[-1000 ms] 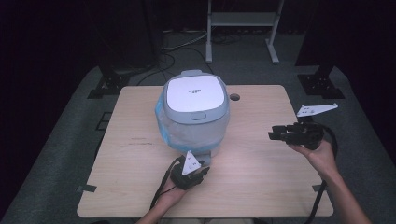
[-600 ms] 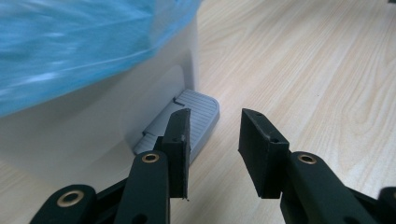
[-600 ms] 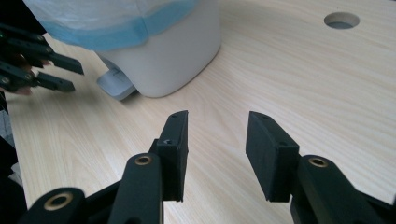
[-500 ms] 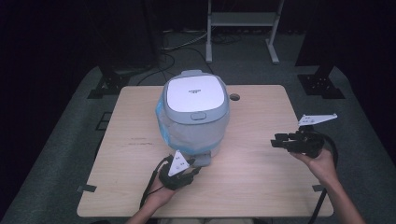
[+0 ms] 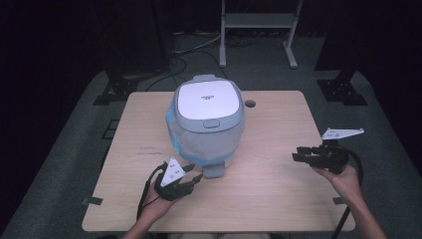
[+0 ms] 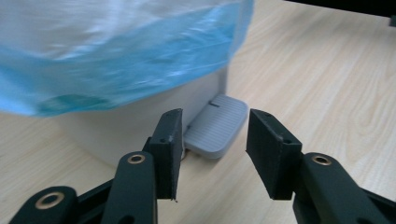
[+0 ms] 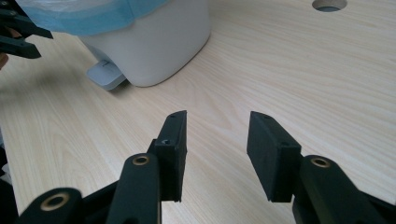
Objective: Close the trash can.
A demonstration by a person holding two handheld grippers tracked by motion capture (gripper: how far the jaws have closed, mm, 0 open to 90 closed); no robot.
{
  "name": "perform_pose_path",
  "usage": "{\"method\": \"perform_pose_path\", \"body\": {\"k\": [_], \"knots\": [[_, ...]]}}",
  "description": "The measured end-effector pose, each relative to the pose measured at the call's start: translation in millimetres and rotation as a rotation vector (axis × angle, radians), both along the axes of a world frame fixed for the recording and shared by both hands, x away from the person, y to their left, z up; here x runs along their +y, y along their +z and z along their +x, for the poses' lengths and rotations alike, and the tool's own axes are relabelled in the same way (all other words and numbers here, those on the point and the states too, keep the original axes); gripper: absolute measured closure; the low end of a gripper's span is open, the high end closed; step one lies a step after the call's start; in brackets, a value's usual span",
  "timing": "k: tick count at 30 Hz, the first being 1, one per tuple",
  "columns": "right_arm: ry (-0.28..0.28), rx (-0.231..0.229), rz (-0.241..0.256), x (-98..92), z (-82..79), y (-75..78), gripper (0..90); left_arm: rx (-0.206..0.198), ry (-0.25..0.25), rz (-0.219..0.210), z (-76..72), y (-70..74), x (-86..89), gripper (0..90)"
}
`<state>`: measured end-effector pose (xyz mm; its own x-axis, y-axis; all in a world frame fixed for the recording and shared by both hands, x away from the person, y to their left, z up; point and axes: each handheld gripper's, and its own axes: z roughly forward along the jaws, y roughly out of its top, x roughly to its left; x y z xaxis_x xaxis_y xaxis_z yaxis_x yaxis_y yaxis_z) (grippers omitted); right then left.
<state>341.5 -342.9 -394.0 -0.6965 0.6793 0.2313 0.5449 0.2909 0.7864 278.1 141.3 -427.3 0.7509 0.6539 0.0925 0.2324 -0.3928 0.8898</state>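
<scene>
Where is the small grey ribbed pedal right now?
In the high view the grey ribbed pedal juts from the white bin's near base, just right of the open left gripper.

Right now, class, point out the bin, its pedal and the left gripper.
bin (image 5: pixel 205 99): high view, on its white lid.
pedal (image 6: pixel 216 125): left gripper view, on its ribbed grey top.
left gripper (image 5: pixel 194 174): high view, midway between its open jaws.

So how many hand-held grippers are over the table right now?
2. The left hand-held gripper is at the near edge, jaws open just short of the bin's grey pedal. The right hand-held gripper is near the table's right edge, open and empty.
</scene>
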Motion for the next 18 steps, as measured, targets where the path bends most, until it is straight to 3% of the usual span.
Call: {"method": "perform_pose_path", "body": {"k": [4, 18], "knots": [[-0.017, 0.000, 0.007, -4.4, -2.1, -1.8, 55.1, -0.006, 0.030, 0.017, 0.2, 1.4, 8.1, 49.8], [-0.042, -0.011, 0.013, -11.5, -9.2, -9.0, 53.4, -0.027, 0.096, 0.008, -0.6, 6.6, 37.2, 42.3]]}}
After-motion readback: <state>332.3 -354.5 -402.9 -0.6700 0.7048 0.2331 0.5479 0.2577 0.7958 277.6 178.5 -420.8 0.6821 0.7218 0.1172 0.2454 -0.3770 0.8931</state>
